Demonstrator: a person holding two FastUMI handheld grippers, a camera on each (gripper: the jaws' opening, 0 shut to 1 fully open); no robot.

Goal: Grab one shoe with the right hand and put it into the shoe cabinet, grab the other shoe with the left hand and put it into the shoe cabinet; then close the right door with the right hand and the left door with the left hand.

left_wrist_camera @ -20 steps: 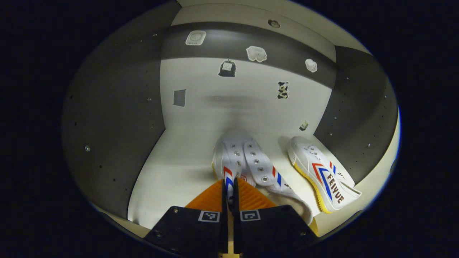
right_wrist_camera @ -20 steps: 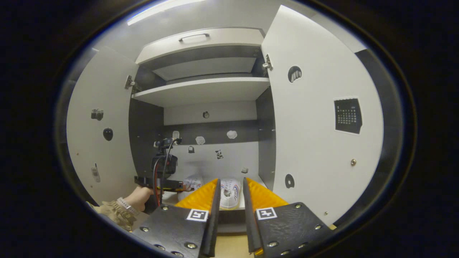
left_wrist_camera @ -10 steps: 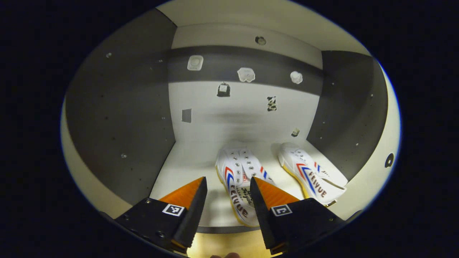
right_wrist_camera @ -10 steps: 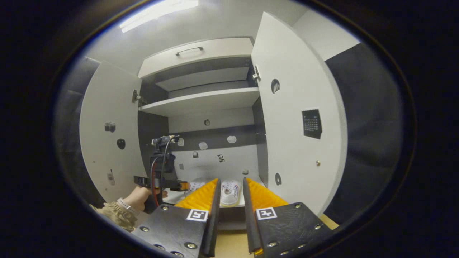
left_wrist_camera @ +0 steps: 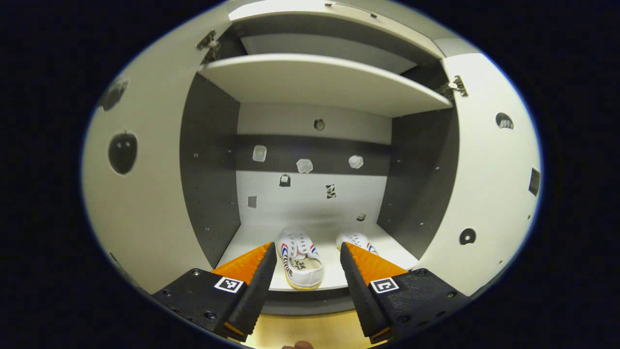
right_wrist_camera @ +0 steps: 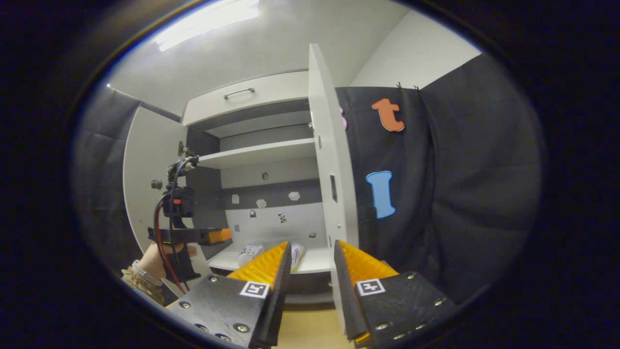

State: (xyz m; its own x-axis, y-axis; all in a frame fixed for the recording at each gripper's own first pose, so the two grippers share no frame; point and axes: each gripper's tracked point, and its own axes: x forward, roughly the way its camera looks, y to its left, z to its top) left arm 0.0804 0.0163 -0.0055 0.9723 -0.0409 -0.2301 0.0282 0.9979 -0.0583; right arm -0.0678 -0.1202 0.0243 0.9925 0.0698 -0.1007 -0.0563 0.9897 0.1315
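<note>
Both shoes are sitting on the bottom shelf (left_wrist_camera: 252, 242) of the shoe cabinet (left_wrist_camera: 208, 160). The left shoe (left_wrist_camera: 299, 258) is lying near the shelf's front edge, toe toward the back wall; the right shoe (left_wrist_camera: 358, 241) is lying beside it, closer to the cabinet's right side wall, though a finger is hiding part of it. The left gripper (left_wrist_camera: 307, 264) is hovering in front of the shelf, fingers spread wide, gripping nothing. In the right gripper view, the right gripper (right_wrist_camera: 311, 264) is hanging in front of the cabinet with a narrower gap, empty, and the right door's (right_wrist_camera: 334, 160) edge is appearing between its fingers, possibly touching neither. The left door (left_wrist_camera: 145, 194) is standing open.
</note>
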